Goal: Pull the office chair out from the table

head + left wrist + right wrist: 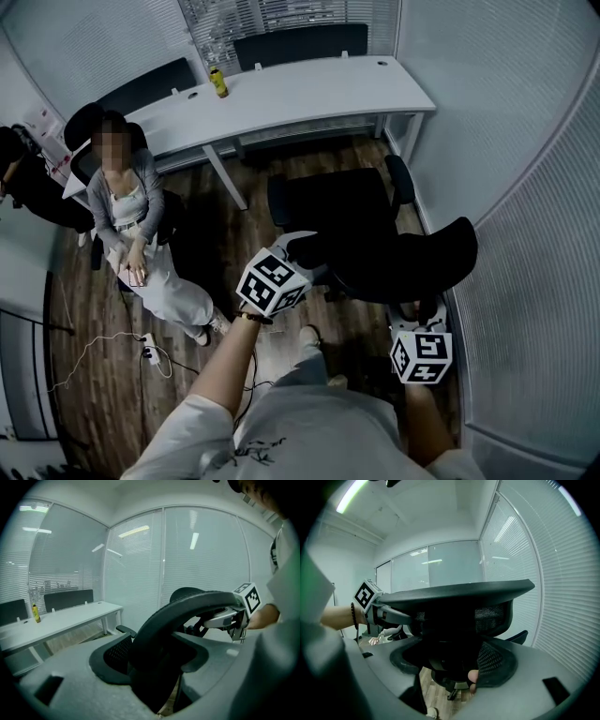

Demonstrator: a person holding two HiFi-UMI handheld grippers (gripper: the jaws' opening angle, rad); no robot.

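Observation:
The black office chair (352, 220) stands on the wood floor, clear of the white table (309, 89), with its backrest toward me. My left gripper (314, 255) is shut on the left end of the backrest's top edge (187, 606). My right gripper (417, 314) is shut on the right part of the same backrest (459, 597). In the left gripper view the curved backrest rim runs between the jaws (154, 667), and the right gripper (234, 618) shows beyond it. In the right gripper view the mesh back fills the gap between the jaws (454, 663), with the left gripper (382, 613) at the left.
A person (131, 220) sits on another chair at the left, close to the table's leg. Two more chairs (300, 42) stand behind the table, and a yellow can (218, 82) stands on it. Walls with blinds (525, 234) close in on the right. A power strip (147, 352) with cable lies on the floor.

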